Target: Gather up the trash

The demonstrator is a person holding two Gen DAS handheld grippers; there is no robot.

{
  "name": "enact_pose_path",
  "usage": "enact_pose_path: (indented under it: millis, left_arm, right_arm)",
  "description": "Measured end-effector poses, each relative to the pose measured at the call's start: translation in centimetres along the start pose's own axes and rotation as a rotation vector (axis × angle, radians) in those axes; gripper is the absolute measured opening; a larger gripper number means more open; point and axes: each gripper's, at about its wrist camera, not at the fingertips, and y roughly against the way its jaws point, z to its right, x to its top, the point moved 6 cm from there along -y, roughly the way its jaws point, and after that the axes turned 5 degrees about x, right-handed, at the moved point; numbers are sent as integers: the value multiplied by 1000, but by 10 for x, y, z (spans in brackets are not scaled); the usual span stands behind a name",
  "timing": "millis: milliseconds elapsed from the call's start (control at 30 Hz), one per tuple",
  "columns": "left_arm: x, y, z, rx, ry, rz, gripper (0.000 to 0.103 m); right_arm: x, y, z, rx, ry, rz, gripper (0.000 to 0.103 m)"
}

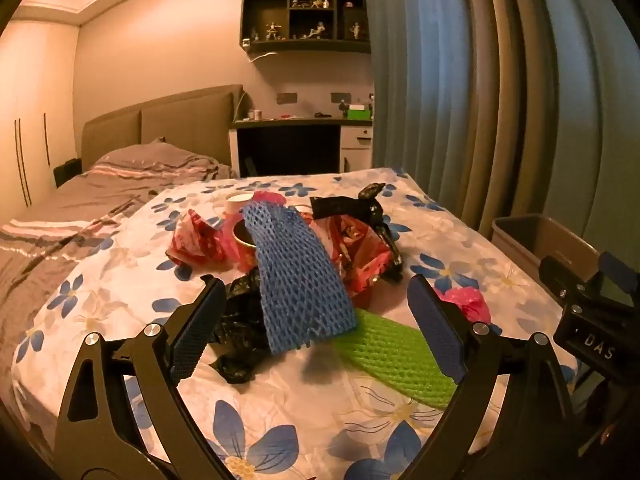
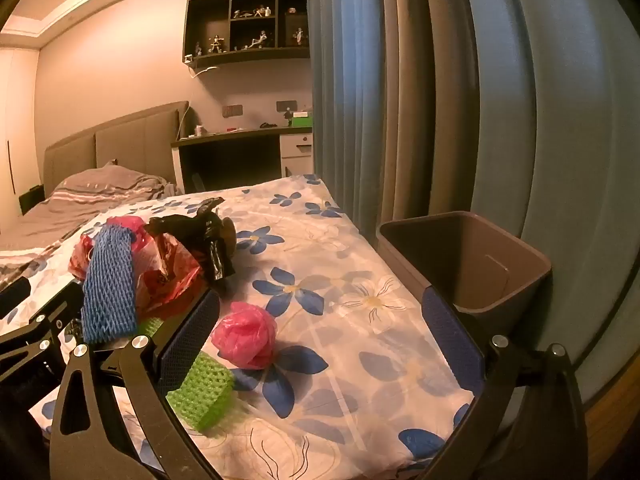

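Observation:
A pile of trash lies on the flowered bedsheet point(image 1: 280, 408): a blue foam net point(image 1: 300, 276), a green foam net point(image 1: 396, 356), black plastic bags point(image 1: 240, 332), red plastic bags point(image 1: 196, 240) and paper cups point(image 1: 244, 236). My left gripper point(image 1: 316, 328) is open and empty, its fingers on either side of the near end of the blue net and black bag. A pink bag ball point(image 2: 246, 336) lies apart on the sheet. My right gripper point(image 2: 320, 344) is open and empty around the pink ball, with the green net point(image 2: 202, 394) by its left finger. The brown bin point(image 2: 476, 260) stands at the bed's right edge.
Blue-grey curtains point(image 2: 440, 100) hang close behind the bin. A grey bed with headboard point(image 1: 160, 128) lies to the left, and a desk point(image 1: 300, 124) and wall shelf point(image 1: 304, 12) are at the back. The right gripper's body point(image 1: 592, 312) shows at the right of the left wrist view.

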Motion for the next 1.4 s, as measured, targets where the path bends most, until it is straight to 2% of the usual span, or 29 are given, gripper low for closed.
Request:
enact_pose_path:
  millis: [33,1400]
  left_arm:
    - [0,-1,-3,-8,36,-8,90]
    - [-2,-3,1,-4,40,-1,90]
  right_arm:
    - [0,0,0,2,0,4,98]
    - [1,1,1,1,1,3,98]
